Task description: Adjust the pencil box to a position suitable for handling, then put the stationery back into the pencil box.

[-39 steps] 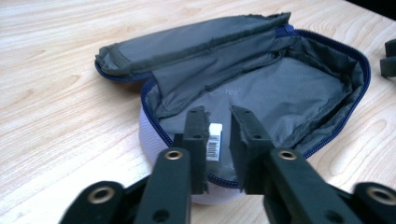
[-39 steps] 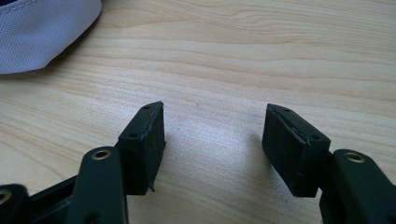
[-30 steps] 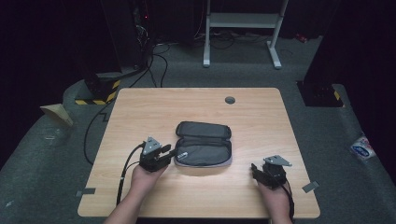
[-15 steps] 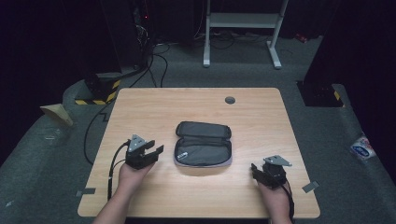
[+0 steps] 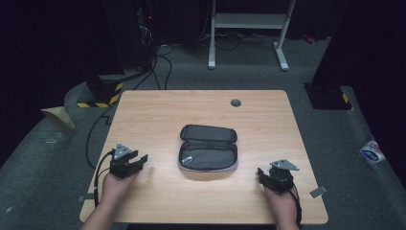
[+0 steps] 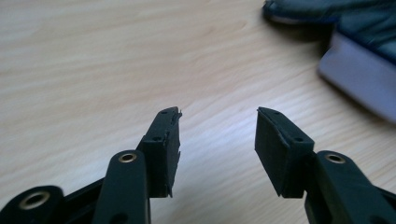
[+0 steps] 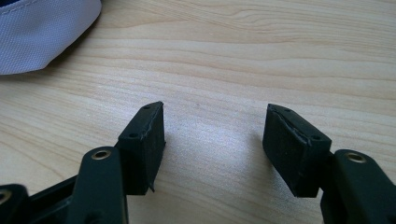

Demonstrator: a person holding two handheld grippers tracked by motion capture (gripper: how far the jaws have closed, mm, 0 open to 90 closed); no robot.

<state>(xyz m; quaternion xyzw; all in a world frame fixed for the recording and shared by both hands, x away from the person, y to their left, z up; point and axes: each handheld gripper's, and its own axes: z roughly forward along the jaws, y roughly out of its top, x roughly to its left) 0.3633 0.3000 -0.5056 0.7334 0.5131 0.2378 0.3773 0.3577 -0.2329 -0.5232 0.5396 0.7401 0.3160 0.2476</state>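
Wooden table [image 5: 158, 120] carries a dark zip pouch [image 5: 208, 147] lying open at its middle, untouched. To its left, the left gripper [image 5: 142, 158] has just been opening, jaws apart on nothing; the right gripper [image 5: 261, 173] likewise gapes empty. Judged a pause between steps; next, either must reach inward for the pouch.

No lettering, label, brand, number or sign can be read anywhere, neither on the open case [image 5: 208, 149] nor on the crumpled blue-and-white wrapper [image 5: 371, 152] on the floor.
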